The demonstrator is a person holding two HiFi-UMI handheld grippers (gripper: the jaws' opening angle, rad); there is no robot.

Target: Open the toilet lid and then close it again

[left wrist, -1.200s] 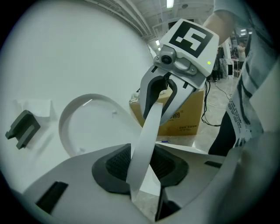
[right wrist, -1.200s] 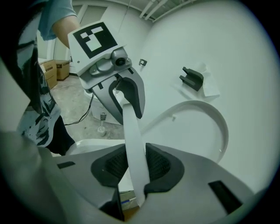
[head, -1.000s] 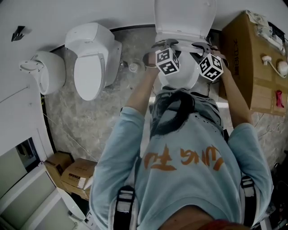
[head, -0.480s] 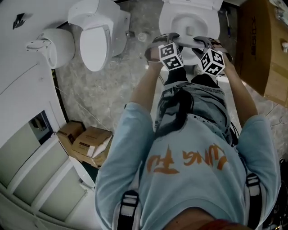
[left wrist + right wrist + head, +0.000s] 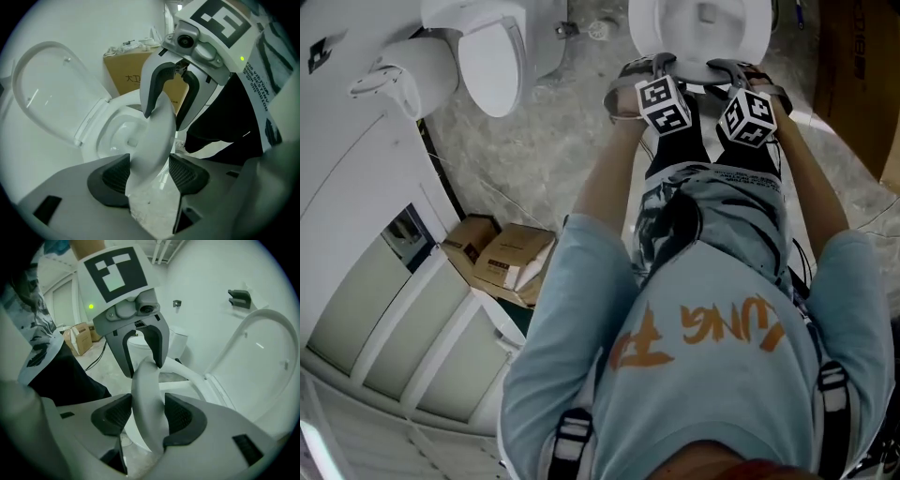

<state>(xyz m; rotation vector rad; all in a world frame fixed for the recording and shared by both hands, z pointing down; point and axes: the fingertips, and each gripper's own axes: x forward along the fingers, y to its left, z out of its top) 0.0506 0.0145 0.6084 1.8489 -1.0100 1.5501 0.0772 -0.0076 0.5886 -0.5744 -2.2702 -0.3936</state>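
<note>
The white toilet (image 5: 750,28) lies at the top of the head view, and both grippers reach to its front rim. In the left gripper view its lid (image 5: 51,89) stands raised behind the bowl (image 5: 119,131). The seat ring (image 5: 157,131) runs edge-on between both grippers. My left gripper (image 5: 149,176) has just been opening; the seat rests against one pad with a gap at the other. My right gripper (image 5: 147,416) has also been opening, though the seat (image 5: 145,394) still fills the space between its pads. Each gripper shows in the other's view, the right gripper (image 5: 164,117) and the left gripper (image 5: 143,366).
A second toilet (image 5: 492,47) and another white fixture (image 5: 403,70) stand to the left. Cardboard boxes (image 5: 502,258) sit on the marbled floor by a white partition. A large brown box (image 5: 862,75) stands right of the toilet. The person's body fills the lower middle.
Both grippers have come down from the raised lid to the bowl's front rim, bringing the seat ring with them. The toilet has slid toward the top edge of the head view.
</note>
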